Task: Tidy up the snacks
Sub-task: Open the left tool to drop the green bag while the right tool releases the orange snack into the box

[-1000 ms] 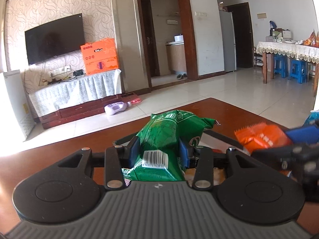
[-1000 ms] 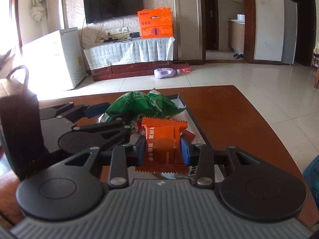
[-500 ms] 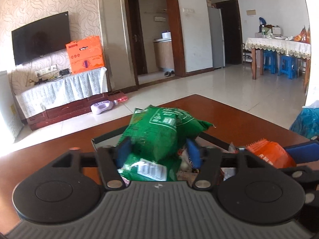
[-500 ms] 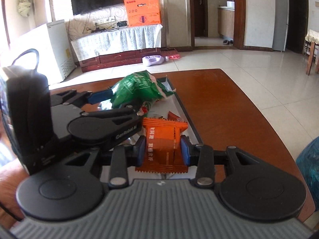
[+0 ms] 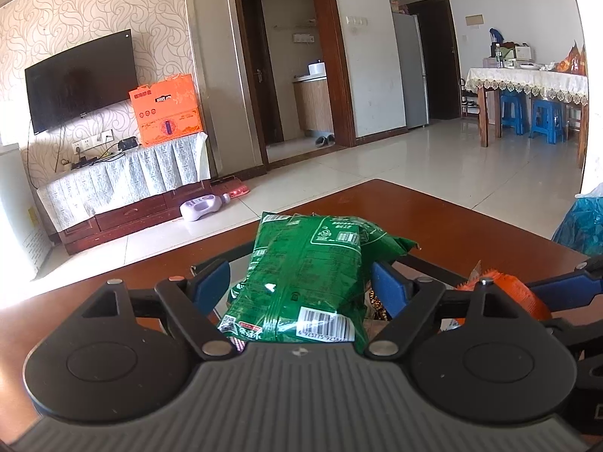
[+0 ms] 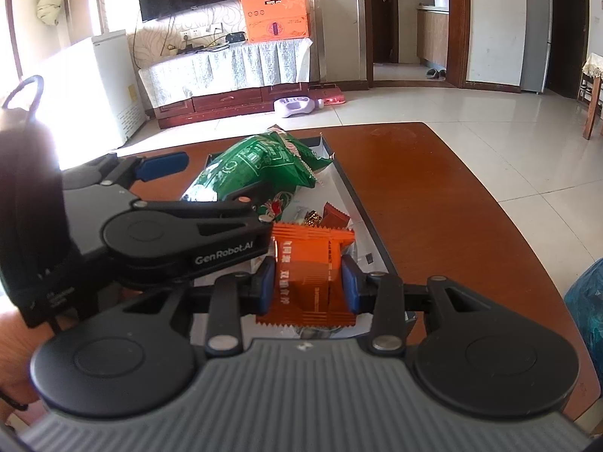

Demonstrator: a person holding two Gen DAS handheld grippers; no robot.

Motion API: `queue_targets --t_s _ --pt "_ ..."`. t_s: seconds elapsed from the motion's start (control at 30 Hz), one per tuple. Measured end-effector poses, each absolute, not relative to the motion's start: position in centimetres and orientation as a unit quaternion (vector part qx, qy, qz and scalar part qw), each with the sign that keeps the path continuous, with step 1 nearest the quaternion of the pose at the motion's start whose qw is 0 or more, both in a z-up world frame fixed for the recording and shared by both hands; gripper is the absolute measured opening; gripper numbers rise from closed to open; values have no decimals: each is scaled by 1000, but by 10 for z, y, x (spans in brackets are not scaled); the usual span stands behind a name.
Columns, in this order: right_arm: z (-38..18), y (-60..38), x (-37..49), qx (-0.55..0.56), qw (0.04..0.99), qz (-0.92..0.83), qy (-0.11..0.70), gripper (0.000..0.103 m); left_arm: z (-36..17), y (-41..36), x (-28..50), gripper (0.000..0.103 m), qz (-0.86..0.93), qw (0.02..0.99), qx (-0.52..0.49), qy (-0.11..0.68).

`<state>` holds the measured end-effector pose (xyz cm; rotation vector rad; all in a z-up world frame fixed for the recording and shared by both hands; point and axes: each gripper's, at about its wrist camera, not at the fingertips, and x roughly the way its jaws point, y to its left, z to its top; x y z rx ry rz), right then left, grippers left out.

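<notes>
**Green bag released over the tray, orange packet clamped**

A reddish-brown wooden table (image 6: pixel 433 196) is seen filling the lower half of both views, with a tiled floor and a television wall behind it. A shallow dark-rimmed tray (image 6: pixel 348 184) with a pale floor is set on the table, lengthwise away from the cameras.

The green snack bag (image 5: pixel 309 275) is found at the far end of the tray, lying partly over the tray's contents. It is flanked by the blue pads of the left gripper (image 5: pixel 301 286), whose jaws have just been opening; a gap is seen on each side of the bag, so it is no longer pressed.

The right gripper (image 6: pixel 309 282) is clamped on an orange snack packet (image 6: pixel 311 267), which is pinched at its middle and held above the near part of the tray, just beside the left gripper's body.

Smaller wrapped snacks (image 6: pixel 333 216), one dark red and one gold, are seen on the tray floor between the green bag and the orange packet.
</notes>
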<state>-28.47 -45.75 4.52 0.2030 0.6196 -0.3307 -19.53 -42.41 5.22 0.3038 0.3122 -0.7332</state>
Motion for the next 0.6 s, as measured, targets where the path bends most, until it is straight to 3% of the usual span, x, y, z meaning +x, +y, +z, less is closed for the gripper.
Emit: queue_targets --t_s 0.6 --pt "33 -457 -275 89 935 -149 308 40 66 -374 -196 91 -342 917 148 142"
